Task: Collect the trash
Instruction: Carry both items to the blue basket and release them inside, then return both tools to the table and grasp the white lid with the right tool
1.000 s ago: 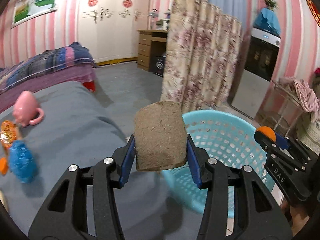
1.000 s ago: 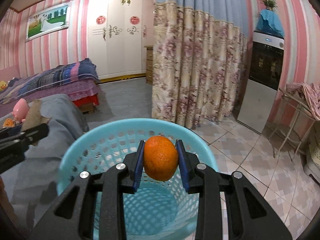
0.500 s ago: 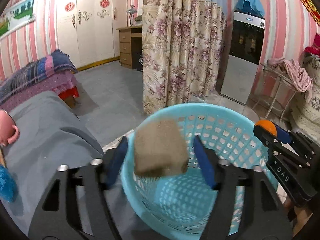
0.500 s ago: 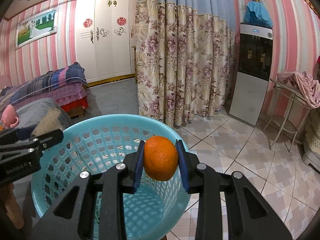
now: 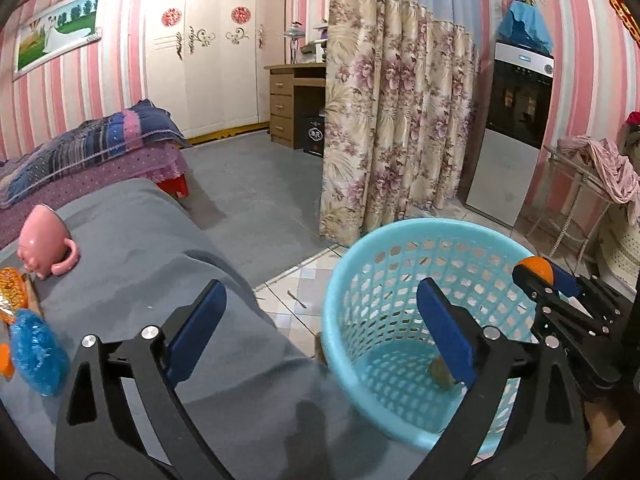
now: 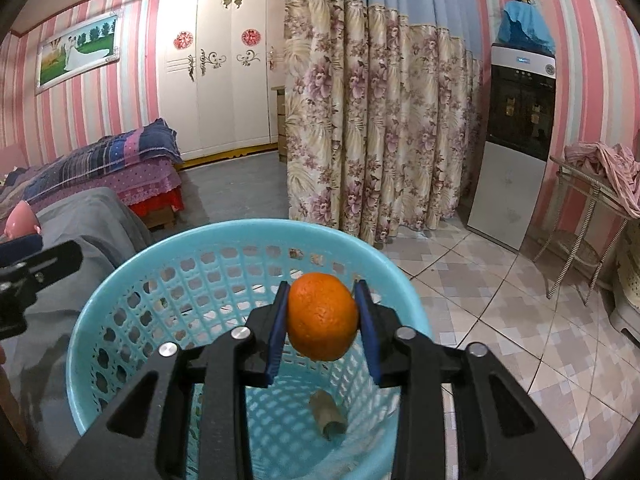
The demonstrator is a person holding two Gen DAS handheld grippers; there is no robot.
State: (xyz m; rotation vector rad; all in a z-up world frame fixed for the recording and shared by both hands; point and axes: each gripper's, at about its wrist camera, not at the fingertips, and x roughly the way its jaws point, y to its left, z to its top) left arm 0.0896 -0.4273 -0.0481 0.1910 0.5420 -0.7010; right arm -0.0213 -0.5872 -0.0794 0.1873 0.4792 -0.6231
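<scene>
Turquoise plastic basket (image 6: 120, 304) sits on tiled floor against the grey-covered bed (image 5: 160, 248). Right gripper (image 6: 322, 320) pinches an orange (image 6: 322, 316) above the basket mouth, the orange's right side barely touching the pad. Left gripper (image 5: 320, 320) jaws spread wide, nothing between them, over the basket's 9 o'clock rim. Brown cardboard tube (image 6: 327, 420) lies on the basket bottom. Pink cup (image 5: 44, 240) on the bed at 9 o'clock in the left view.
</scene>
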